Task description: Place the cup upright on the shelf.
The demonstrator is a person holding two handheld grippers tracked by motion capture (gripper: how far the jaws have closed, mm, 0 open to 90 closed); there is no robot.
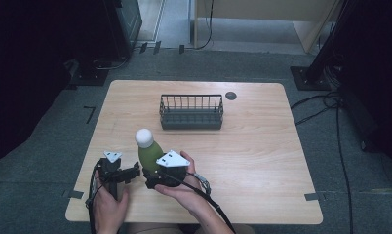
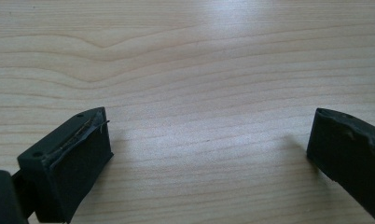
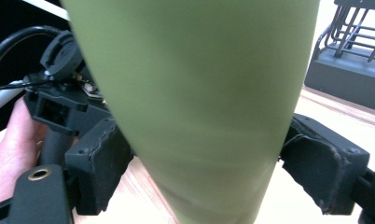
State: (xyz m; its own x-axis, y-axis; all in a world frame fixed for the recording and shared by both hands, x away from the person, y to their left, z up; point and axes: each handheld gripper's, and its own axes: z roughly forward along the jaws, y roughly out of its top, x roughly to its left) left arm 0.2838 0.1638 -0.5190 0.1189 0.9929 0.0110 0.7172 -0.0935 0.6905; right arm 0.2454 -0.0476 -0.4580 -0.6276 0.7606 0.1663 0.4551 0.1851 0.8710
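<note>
Plain green bottle point(image 3: 190, 102) with white cap, no readable label, clamped by right gripper point(image 3: 202, 163), left gripper point(image 2: 206, 154) spread wide over bare table point(image 2: 199, 56)

The table point(image 1: 262, 161) is pale wood or wood-look laminate with a flowing grain, smooth and faintly sheened where light falls on it. The bottle point(image 1: 149, 155), lower left of centre in the high view, has a matt olive-green body, even and smooth, under a white matt cap point(image 1: 144, 137). The basket point(image 1: 191, 111), upper centre, is thin dark wire over a solid grey base, dull in finish. The left gripper point(image 2: 209, 149) and right gripper point(image 3: 209, 172) look like black matt plastic; their pads point(image 3: 104, 161) are rough and frayed at the edges. The floor point(image 1: 52, 126) looks like grey, coarse carpet.
</note>
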